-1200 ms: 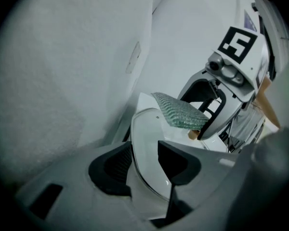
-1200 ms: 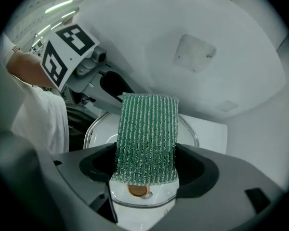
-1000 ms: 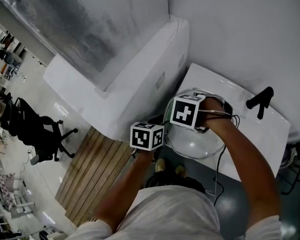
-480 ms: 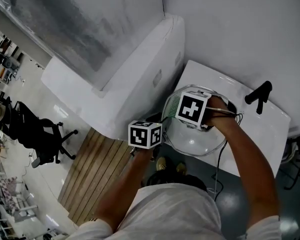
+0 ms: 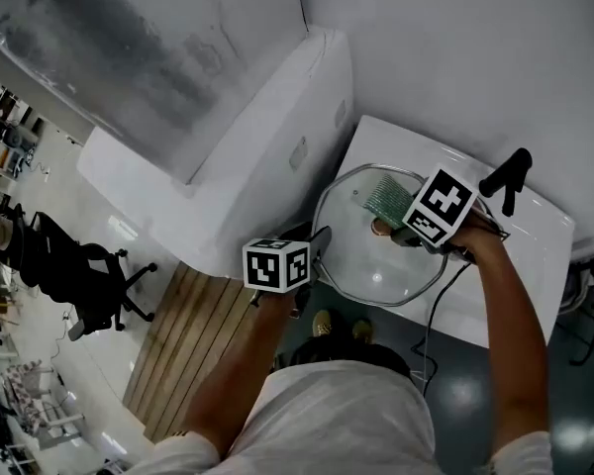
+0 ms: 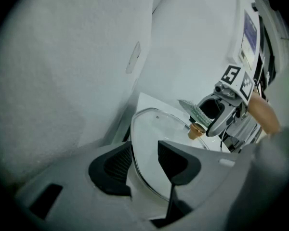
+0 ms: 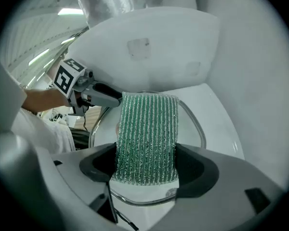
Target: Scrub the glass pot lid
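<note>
The glass pot lid (image 5: 376, 265) with its brown knob (image 5: 379, 228) hangs tilted over the near edge of the white table. My left gripper (image 5: 317, 250) is shut on the lid's near rim. In the left gripper view the lid (image 6: 159, 129) runs up between my jaws (image 6: 143, 165). My right gripper (image 5: 404, 214) is shut on a green scrub pad (image 5: 384, 194) at the lid's far side, beside the knob. The right gripper view shows the pad (image 7: 147, 134) standing between my jaws (image 7: 147, 165), over the lid (image 7: 189, 129). The pad (image 6: 198, 112) hovers just above the knob (image 6: 196, 130).
The white table (image 5: 515, 265) carries a black stand (image 5: 510, 191) at its far right. A long white box (image 5: 267, 156) runs beside it at the left. Below lie wooden slats (image 5: 188, 334) and an office chair (image 5: 89, 275). A cable (image 5: 438, 305) hangs from my right gripper.
My right gripper has swept the green pad from the lid's left side across to its far right, which uncovers most of the glass. The left gripper has kept its grip and barely moved.
</note>
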